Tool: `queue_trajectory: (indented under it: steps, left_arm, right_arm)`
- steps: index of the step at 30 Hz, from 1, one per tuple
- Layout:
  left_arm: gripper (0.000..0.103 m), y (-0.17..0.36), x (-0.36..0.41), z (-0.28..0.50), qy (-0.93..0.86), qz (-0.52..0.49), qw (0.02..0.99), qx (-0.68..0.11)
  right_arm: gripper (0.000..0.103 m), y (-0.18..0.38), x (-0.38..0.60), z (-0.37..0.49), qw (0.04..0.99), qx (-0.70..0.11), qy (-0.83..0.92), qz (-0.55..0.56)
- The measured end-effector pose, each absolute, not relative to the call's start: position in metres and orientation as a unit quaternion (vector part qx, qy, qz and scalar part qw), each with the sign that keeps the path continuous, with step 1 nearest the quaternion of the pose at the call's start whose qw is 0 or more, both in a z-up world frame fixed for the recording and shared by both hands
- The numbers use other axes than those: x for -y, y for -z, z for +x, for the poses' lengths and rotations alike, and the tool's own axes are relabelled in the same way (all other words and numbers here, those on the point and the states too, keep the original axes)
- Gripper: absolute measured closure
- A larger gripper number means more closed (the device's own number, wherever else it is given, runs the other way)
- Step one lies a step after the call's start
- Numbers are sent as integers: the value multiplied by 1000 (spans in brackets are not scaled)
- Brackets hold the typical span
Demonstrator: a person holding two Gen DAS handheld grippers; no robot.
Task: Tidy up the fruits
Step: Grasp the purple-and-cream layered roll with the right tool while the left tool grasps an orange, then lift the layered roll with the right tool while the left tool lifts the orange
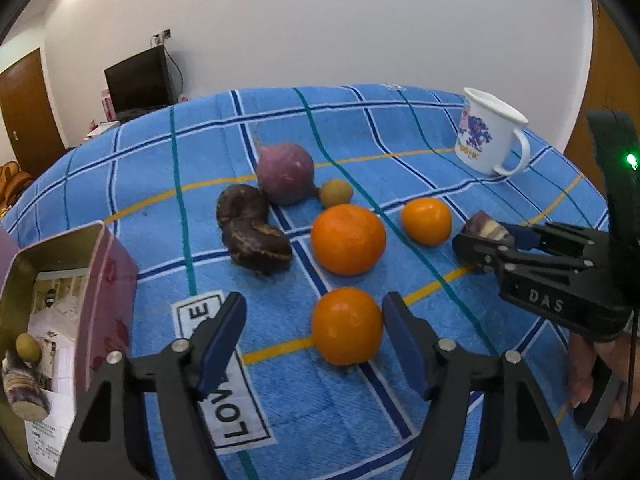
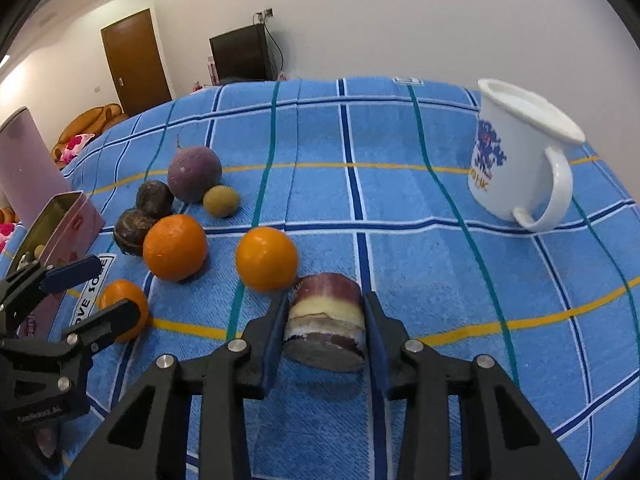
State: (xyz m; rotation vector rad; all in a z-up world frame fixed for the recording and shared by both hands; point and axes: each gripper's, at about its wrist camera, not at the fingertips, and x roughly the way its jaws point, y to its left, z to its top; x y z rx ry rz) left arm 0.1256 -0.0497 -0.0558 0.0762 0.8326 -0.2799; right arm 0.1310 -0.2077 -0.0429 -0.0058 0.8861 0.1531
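Picking step: right gripper (image 2: 325,320) clamps the sugarcane piece (image 2: 326,320); left gripper (image 1: 314,344), half open, straddles an orange (image 1: 346,325), needing closure.

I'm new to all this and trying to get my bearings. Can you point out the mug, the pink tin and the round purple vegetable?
mug (image 2: 516,160): right wrist view, on its white side wall.
pink tin (image 1: 114,276): left wrist view, on its outer pink wall.
purple vegetable (image 1: 285,176): left wrist view, middle of its rounded body.
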Motion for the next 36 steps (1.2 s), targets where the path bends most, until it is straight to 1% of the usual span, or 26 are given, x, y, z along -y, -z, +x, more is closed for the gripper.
queue_trajectory:
  steps: [1,3,5,12,23,36]
  left_arm:
    - [36,58,51,125,142,36,902,-407]
    - [52,62,51,126,149,28,896,-418]
    - [64,62,50,128,158,20,892,-422]
    - [65,62,47,127,161,15,890,-427]
    - [65,53,46,115,137,27,912,-386]
    - [65,43,42,107,115,29,928,-354]
  right_arm:
    - [64,43,209,132,900,-430,-75,0]
    - [64,44,211,132,899,-431,-77,7]
    - [64,43,211,132,899,-431,-78,7]
    - [64,43,211,132,899,-430,-81,10]
    - [64,37,208,126,908,-410,-89,3]
    - [64,23,202,112,923,-367,-114,-9]
